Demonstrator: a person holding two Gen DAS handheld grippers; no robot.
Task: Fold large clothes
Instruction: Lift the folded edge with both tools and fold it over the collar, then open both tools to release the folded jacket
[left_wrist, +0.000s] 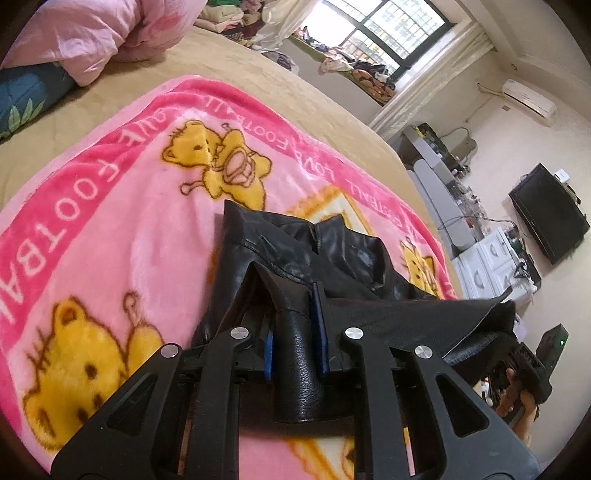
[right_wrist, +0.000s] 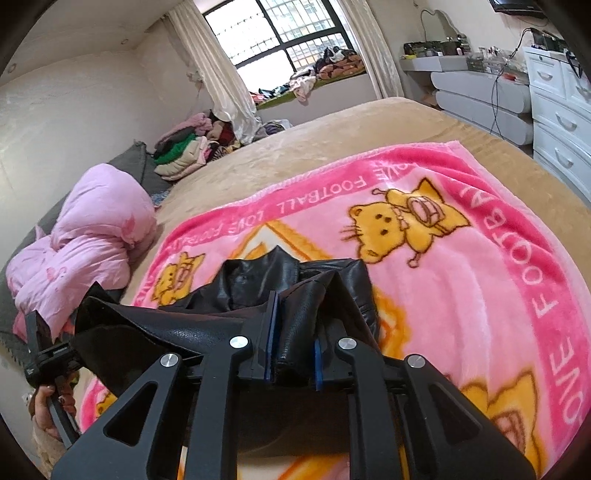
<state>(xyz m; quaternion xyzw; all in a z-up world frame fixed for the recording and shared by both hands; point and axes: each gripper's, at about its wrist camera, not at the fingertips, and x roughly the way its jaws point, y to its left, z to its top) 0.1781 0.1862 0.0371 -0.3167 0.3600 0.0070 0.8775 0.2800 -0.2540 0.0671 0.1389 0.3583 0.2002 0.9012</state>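
Note:
A black leather jacket (left_wrist: 295, 254) lies partly folded on a pink cartoon blanket (left_wrist: 110, 206) on the bed. My left gripper (left_wrist: 295, 314) is shut on a fold of the jacket's near edge and lifts it above the blanket. My right gripper (right_wrist: 295, 325) is shut on another fold of the same jacket (right_wrist: 258, 280). The jacket's edge stretches between the two grippers. The right gripper's body shows at the right of the left wrist view (left_wrist: 532, 365); the left one shows at the left of the right wrist view (right_wrist: 44, 358).
The pink blanket (right_wrist: 461, 288) covers a tan bedspread (right_wrist: 332, 140). A pink quilt (right_wrist: 85, 243) is bundled at the bed's head. Piled clothes (right_wrist: 184, 151) sit by the wall. White drawers (right_wrist: 557, 122) and a grey dresser (right_wrist: 480, 92) stand beside the bed.

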